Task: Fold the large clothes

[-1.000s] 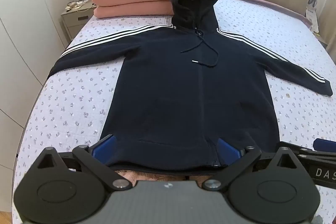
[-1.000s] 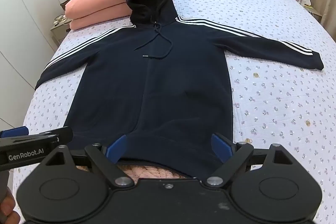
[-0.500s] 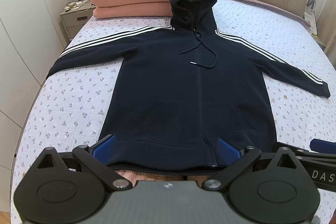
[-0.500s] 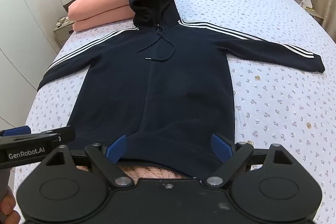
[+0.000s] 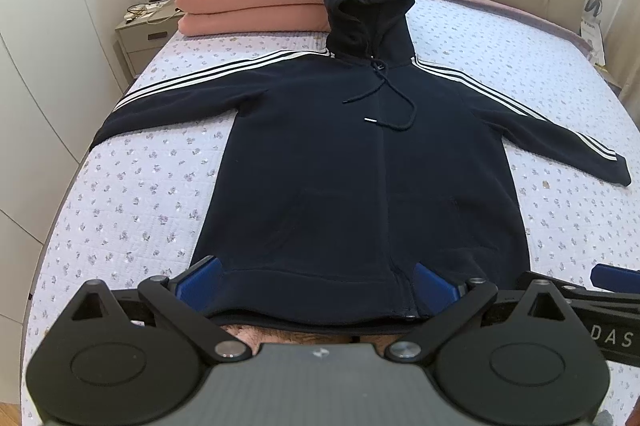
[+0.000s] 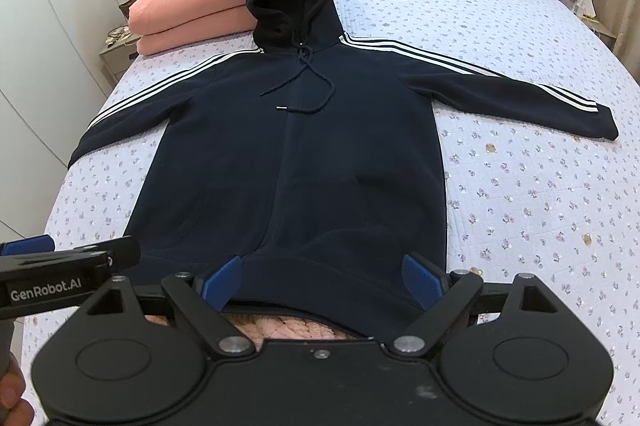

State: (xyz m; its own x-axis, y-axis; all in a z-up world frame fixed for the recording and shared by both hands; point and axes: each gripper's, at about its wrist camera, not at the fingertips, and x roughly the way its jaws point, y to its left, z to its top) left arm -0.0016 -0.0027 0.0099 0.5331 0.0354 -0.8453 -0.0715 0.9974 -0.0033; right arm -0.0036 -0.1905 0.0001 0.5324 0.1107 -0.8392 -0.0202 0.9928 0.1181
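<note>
Floral bedspread, spread hoodie's hem between each wide-apart claw.

Both views are evenly and brightly lit by soft, diffuse light; no single source can be made out. Only faint, short shadows are cast under the hoodie onto the bed. So little detail is held in the dark fabric that its folds and pockets are barely read. A mild sheen is seen on the black body of the left tool and of the right tool. Strong fisheye bending is shown: the bed edges and the wardrobe are curved, and the corners are vignetted to black. Focus is sharp throughout, with no motion blur.
</note>
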